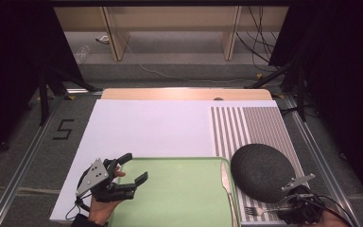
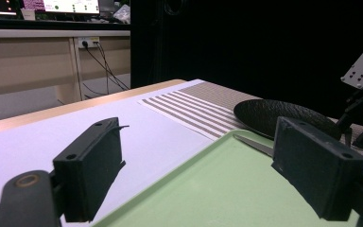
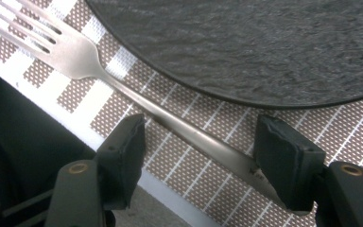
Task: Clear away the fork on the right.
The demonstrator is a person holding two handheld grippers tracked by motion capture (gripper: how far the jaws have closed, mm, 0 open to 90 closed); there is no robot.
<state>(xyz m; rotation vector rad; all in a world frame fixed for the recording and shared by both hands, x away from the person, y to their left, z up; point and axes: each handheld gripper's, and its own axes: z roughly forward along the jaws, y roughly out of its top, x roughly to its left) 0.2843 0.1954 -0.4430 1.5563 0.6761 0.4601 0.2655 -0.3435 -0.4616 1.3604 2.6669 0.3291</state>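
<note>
Fork (image 3: 137, 97) on striped placemat (image 3: 179, 156) beside dark plate (image 3: 246, 42), handle running diagonally between spread jaws of right gripper (image 3: 198, 156), apparently unclamped; left gripper (image 1: 128, 170), jaws apart, hovers over green tray (image 1: 179, 198).

One green tray (image 1: 179, 198), one dark plate (image 1: 261, 172), one knife (image 1: 226, 182), one fork (image 1: 260, 210), one striped mat (image 1: 246, 123) and one white sheet (image 1: 146, 127) are being shown on one table (image 1: 184, 93); two grippers, left (image 1: 133, 169) and right (image 1: 290, 204), are being held.
</note>
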